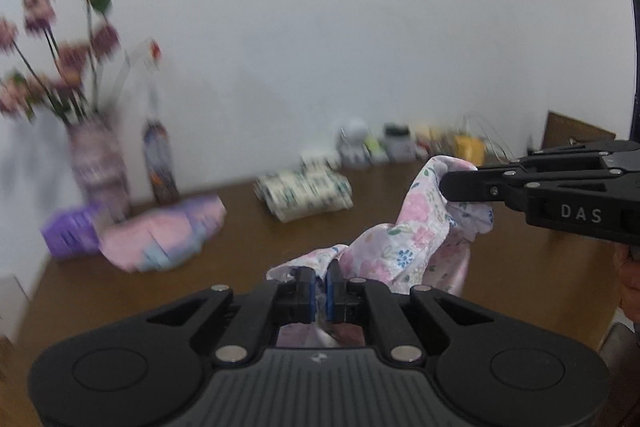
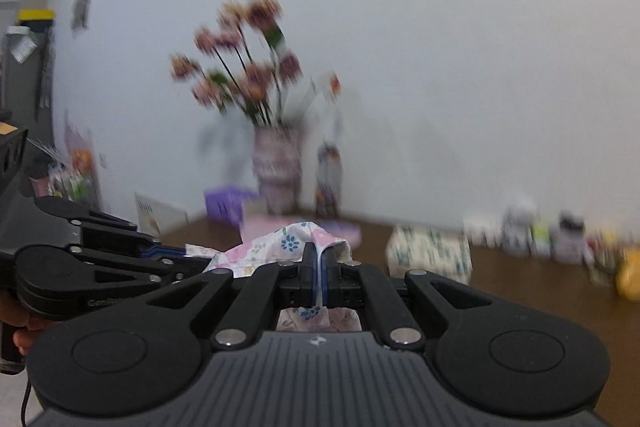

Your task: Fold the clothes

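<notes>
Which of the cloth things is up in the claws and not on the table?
The pink floral cloth: both claws pinch it above the brown wooden table. The folded pink cloth and folded white-and-green cloth lie flat.

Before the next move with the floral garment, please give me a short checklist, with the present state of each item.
1. Left gripper pinches the floral garment: ok, blue pads shut on cloth.
2. Right gripper pinches the same garment: ok, cloth shows between its pads.
3. Garment lifted off the brown table: cannot tell, its lower part is hidden behind the grippers.
4. Cloth spread flat between the grips: not ok, it hangs bunched and creased.
5. Folded patterned cloth and pink folded pile out of the way: ok, both lie farther back.
6. Flower vase clear: ok, it stands by the wall.
</notes>
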